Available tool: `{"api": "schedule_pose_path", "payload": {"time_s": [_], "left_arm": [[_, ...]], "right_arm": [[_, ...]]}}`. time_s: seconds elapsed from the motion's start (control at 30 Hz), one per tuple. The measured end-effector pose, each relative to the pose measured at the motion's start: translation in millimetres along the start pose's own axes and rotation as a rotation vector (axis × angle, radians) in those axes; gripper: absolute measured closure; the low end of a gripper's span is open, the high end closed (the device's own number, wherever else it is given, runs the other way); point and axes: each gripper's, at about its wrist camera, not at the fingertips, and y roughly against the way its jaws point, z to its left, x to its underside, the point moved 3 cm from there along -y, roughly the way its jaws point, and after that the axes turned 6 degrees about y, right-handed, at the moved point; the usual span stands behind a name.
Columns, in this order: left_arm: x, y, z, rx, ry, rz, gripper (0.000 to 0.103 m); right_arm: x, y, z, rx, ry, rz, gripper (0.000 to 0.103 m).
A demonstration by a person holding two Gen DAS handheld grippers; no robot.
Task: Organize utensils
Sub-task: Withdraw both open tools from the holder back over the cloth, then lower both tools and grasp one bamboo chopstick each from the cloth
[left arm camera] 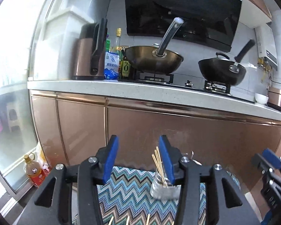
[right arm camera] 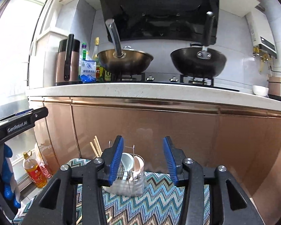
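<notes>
Zigzag-patterned mat carries utensil holder, loose chopsticks.

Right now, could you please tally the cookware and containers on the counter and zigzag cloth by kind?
Woks on the stove: 2, brass-coloured and black
Glass utensil jars on the cloth: 2, chopstick jar and spoon jar
Thermos jug: 1
White bowl: 1
Total: 6

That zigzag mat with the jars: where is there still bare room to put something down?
On the zigzag mat, the stretch right of the spoon jar looks bare. So does the patch left of the chopstick jar. The far edge is crowded: both jars stand there. Loose chopsticks lie along the near edge.
</notes>
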Motion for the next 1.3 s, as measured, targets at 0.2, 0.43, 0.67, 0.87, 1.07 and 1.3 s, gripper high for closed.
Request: {"api": "schedule_pose_path", "payload": {"time_s": [0.2, 0.43, 0.67, 0.87, 1.07, 1.3], "left_arm": [[7.6, 41.6, 2.1, 0.009, -0.032, -0.001, 0.055], [15.0, 71.9, 12.6, -0.013, -0.048, 0.008, 0.053], [20.0, 90.6, 27.8, -0.034, -0.036, 0.009, 0.052], [22.5, 102.6, 41.9, -0.057, -0.017, 0.007, 0.052], [24.1, 111.3, 54.4, -0.080, 0.000, -0.002, 0.052], [22.8, 118.7, 76.3, -0.115, 0.031, -0.013, 0.052]], "right_arm": [[3.5, 40.8, -7.4, 0.027, -0.032, -0.008, 0.046], [12.6, 71.9, -8.7, 0.050, -0.045, -0.007, 0.036], [15.4, 96.5, -8.8, 0.068, -0.044, -0.032, 0.013], [17.0, 111.6, -15.7, 0.090, -0.063, -0.041, 0.000], [23.1, 123.7, -25.3, 0.088, -0.083, -0.052, 0.000], [27.8, 141.6, -38.3, 0.103, -0.111, -0.108, 0.000]]}}
